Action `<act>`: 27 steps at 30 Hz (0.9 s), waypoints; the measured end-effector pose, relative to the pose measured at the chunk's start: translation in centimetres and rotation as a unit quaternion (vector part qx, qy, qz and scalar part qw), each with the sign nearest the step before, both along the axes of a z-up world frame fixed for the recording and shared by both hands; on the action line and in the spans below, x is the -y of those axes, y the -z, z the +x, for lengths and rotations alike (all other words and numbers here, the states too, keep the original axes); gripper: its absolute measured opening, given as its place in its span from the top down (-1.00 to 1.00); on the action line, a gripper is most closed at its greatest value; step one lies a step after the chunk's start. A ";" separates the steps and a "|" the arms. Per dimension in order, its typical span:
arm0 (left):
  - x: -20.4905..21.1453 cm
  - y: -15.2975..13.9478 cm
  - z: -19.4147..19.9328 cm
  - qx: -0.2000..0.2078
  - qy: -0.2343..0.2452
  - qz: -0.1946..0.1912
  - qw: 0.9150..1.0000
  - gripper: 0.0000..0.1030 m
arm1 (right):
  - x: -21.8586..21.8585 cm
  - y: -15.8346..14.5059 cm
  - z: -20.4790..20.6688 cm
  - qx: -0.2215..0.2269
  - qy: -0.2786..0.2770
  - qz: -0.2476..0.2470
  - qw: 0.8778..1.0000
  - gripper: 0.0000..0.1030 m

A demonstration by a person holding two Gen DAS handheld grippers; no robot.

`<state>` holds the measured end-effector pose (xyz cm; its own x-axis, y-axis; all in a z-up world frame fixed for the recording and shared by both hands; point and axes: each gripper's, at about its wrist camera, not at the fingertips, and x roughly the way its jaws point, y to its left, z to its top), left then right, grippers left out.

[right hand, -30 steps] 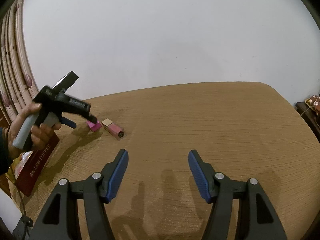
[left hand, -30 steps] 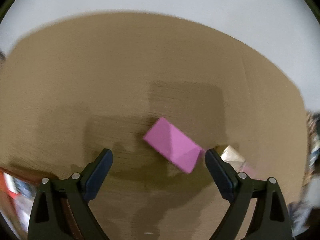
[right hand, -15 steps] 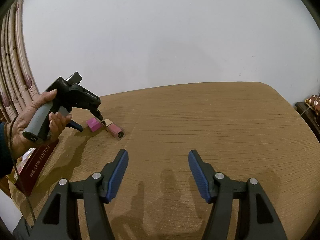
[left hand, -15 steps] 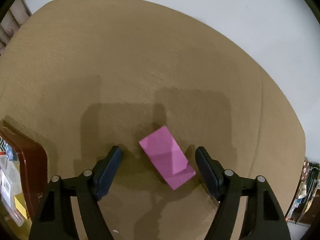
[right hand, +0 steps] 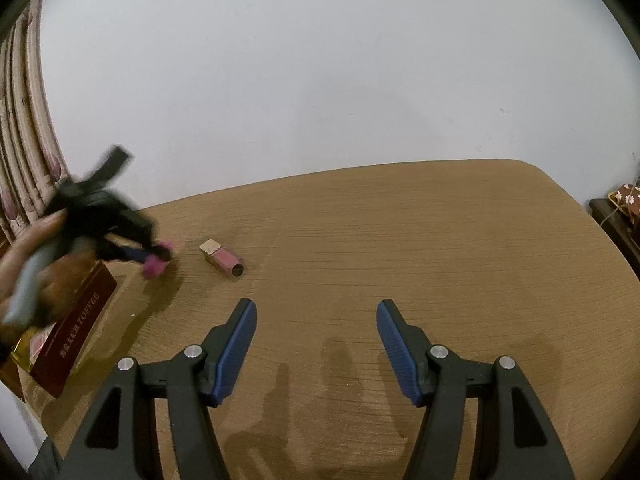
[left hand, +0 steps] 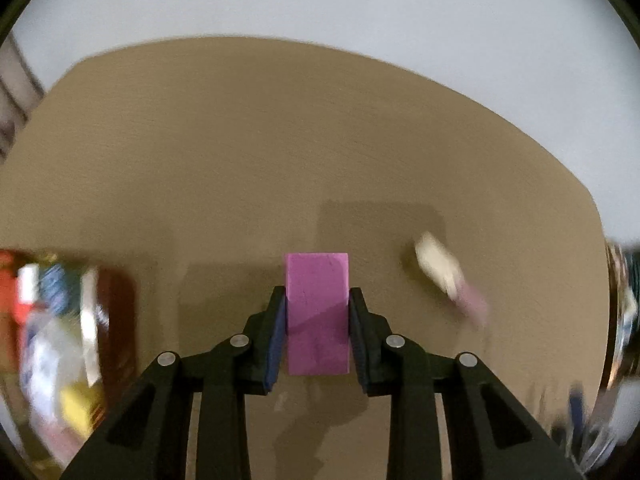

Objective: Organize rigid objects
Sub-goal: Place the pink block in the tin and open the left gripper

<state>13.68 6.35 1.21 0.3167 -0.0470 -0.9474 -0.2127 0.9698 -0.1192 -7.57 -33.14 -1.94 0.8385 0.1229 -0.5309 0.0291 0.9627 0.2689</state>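
In the left wrist view, the left tongs point(left hand: 317, 330) are seen clamped on a pink block point(left hand: 317, 312); both pads press flat against its long sides, and the block stands lengthwise between them, its far end reaching past the fingertips. The jaws have just been closing, with the block between them. The block is held over the brown bench point(left hand: 280, 152), whose surface is blurred beneath it. To the right of the block, on the bench, a small bottle point(left hand: 448, 272) with a pale cap and a pink body is seen as a smear, lying on its side and apart from the tongs. At the left edge, a dark red box point(left hand: 116, 312) and some coloured packaging are shown too blurred to be told apart.

In the right wrist view, the right tongs point(right hand: 316, 344) are held partly open above the bench, with nothing between the blue pads point(right hand: 236, 354). At the far left, a blurred hand point(right hand: 24, 264) is seen gripping the handle of the left tongs, with the pink block at their tip, near the bench's left edge and close to the dark red box, which is lettered TOFFEE. The small bottle lies on the bench just to the right of the block, its open end turned toward the camera. A curtain point(right hand: 24, 140) hangs at the left, and a plain white wall point(right hand: 320, 80) stands behind the bench.
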 end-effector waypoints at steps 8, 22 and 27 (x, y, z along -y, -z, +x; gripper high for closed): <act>-10.3 -5.8 -13.1 -0.002 0.044 0.023 0.999 0.49 | -0.5 0.3 0.8 -0.016 0.007 -0.009 1.000 -0.24; -9.5 1.3 -15.9 -0.067 0.112 0.024 0.991 0.49 | -1.9 1.2 3.0 -0.060 0.012 -0.031 0.998 -0.24; -8.2 2.9 -15.5 -0.073 0.121 0.031 0.990 0.49 | -1.9 1.4 3.0 -0.067 0.014 -0.034 0.997 -0.25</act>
<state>-1.80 14.52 -1.71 0.1633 -0.0441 -0.9856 0.0156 0.9990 -0.0421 -4.52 -31.19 -3.38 0.7620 0.0608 -0.6447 0.0877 0.9767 0.1958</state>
